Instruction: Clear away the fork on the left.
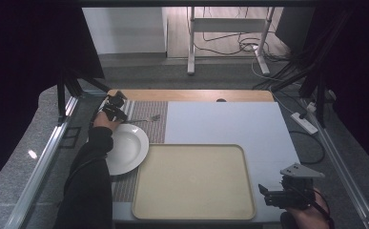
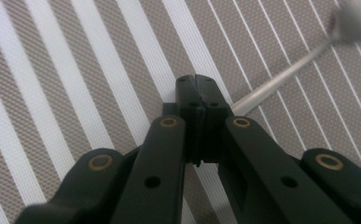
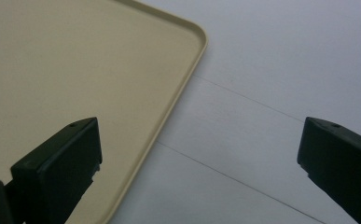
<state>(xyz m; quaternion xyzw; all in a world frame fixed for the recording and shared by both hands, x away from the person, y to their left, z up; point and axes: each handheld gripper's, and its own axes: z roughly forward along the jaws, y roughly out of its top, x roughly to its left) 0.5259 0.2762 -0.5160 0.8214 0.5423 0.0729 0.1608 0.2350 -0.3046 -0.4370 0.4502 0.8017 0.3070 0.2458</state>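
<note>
The left gripper [image 2: 197, 88] is closing its jaws fully on the fork [image 2: 281, 79] handle lying on the striped placemat [image 2: 75, 70]. Next, I think, lifting it level. The right gripper [image 3: 199, 154] is waiting wide open, holding nothing, beside the tray [image 3: 75, 56].

High view overlooks the table; claw views sit close above placemat [image 2: 75, 70] and tray [image 3: 75, 56].

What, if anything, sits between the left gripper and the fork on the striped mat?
Nothing visible. The left gripper is already shut on the fork handle, which juts out from between its jaws over the striped mat.
</note>
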